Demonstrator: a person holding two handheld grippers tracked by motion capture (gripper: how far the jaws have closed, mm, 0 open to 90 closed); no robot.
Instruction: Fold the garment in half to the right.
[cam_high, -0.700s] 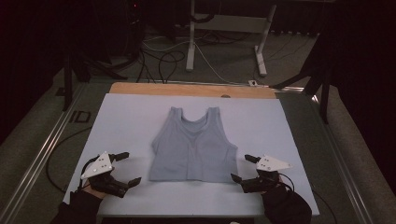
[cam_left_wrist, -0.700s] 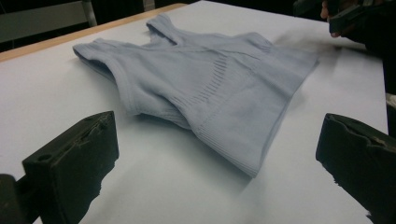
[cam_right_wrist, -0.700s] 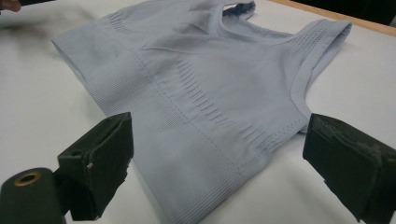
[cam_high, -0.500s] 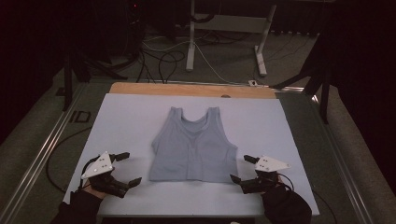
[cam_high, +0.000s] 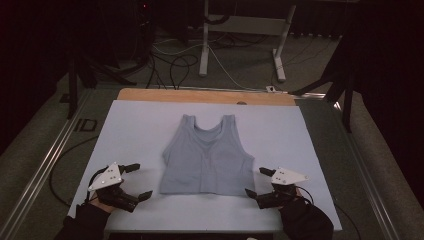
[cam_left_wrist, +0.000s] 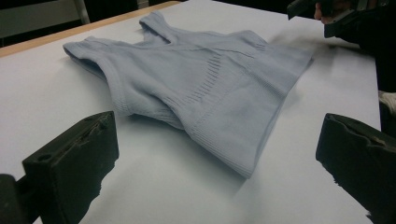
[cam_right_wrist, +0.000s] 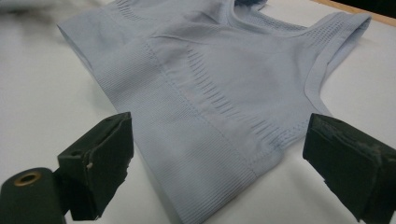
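Note:
A light blue ribbed tank top (cam_high: 207, 157) lies flat in the middle of the white table cover (cam_high: 135, 130), straps pointing away from me. My left gripper (cam_high: 140, 180) rests open just left of the hem's left corner, not touching it. In the left gripper view the top (cam_left_wrist: 205, 88) lies ahead between the wide jaws. My right gripper (cam_high: 255, 181) stands open at the hem's right corner. In the right gripper view the hem corner of the top (cam_right_wrist: 210, 102) reaches in between the open jaws, and the pads are off it.
A wooden table edge (cam_high: 200, 95) runs along the far side of the cover. A metal rail (cam_high: 47, 167) borders the table on the left. Beyond the table are floor cables (cam_high: 175, 65) and white stand legs (cam_high: 205, 40).

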